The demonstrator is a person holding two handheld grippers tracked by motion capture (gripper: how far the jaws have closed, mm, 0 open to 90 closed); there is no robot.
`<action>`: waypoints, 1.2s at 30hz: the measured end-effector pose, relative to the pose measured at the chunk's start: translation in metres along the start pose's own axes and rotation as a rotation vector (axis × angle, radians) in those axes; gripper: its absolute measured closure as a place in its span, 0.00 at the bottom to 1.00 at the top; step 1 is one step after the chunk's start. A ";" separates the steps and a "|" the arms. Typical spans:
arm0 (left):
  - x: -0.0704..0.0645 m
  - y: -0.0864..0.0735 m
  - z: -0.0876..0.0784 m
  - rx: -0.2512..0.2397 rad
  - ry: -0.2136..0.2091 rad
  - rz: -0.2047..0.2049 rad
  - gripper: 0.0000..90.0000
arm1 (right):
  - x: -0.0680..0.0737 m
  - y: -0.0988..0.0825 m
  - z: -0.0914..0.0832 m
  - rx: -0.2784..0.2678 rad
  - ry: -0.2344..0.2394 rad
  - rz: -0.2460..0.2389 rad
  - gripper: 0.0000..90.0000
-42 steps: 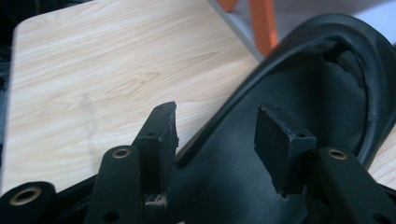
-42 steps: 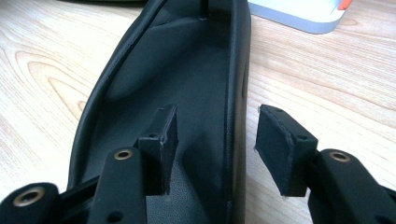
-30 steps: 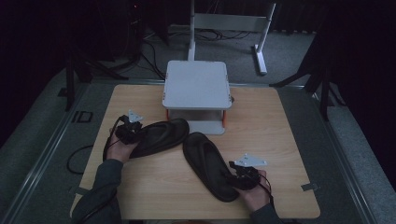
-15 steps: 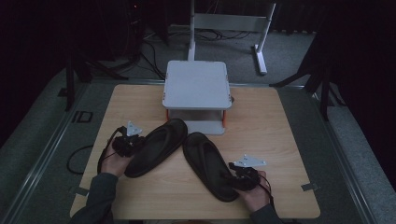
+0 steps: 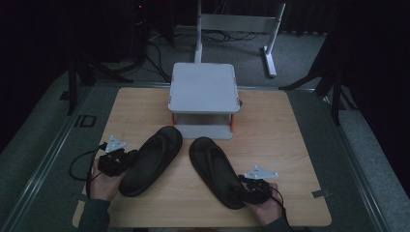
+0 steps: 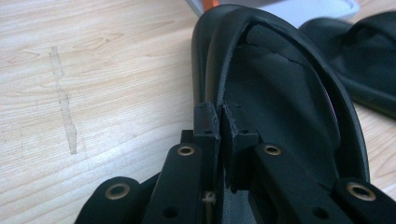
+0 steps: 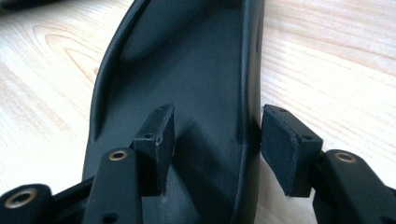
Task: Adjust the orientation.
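Lying side by side on the wooden surface [image 5: 290, 135] are two black flip-flops, toes toward a grey two-tier stand [image 5: 203, 96] at the far middle. Left flip-flop [image 5: 151, 159] angles toe-right, its toe near the stand's lower shelf; right flip-flop [image 5: 215, 171] angles toe-left, apart from the other by a narrow strip of wood. Left tool [image 5: 116, 162] sits at the left flip-flop's outer edge, held by the person's left hand [image 5: 104, 181]; in the left gripper view its jaws are pinched tight on the sandal's raised rim or strap, can't say which, w/ almost no gap. Right tool [image 5: 252, 189] is at the right flip-flop's heel, in the right hand [image 5: 266, 208]; in the right gripper view the jaws stand wide, one pad over the footbed, the other outside the sole's edge, prob not squeezing it. Cables trail from both tools
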State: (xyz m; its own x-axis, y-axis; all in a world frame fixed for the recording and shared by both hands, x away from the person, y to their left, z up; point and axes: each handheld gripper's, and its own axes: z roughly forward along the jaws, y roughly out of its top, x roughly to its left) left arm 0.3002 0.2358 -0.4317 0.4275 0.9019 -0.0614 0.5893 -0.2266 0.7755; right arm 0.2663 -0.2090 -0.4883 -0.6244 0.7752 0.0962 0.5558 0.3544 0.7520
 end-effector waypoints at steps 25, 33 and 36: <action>-0.033 0.026 -0.023 -0.082 -0.053 -0.028 0.95 | 0.003 0.000 -0.001 0.000 -0.016 -0.031 0.63; -0.048 0.035 -0.021 -0.083 -0.084 -0.031 0.95 | 0.020 0.007 0.013 0.004 -0.014 -0.056 0.65; -0.054 0.039 -0.021 -0.091 -0.101 -0.041 0.95 | 0.035 0.013 0.023 -0.001 0.007 -0.073 0.68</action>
State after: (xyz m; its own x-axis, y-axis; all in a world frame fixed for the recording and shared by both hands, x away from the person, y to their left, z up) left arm 0.2857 0.1857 -0.3847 0.4737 0.8672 -0.1533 0.5449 -0.1519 0.8246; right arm 0.2650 -0.1653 -0.4902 -0.6670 0.7437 0.0458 0.5081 0.4090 0.7580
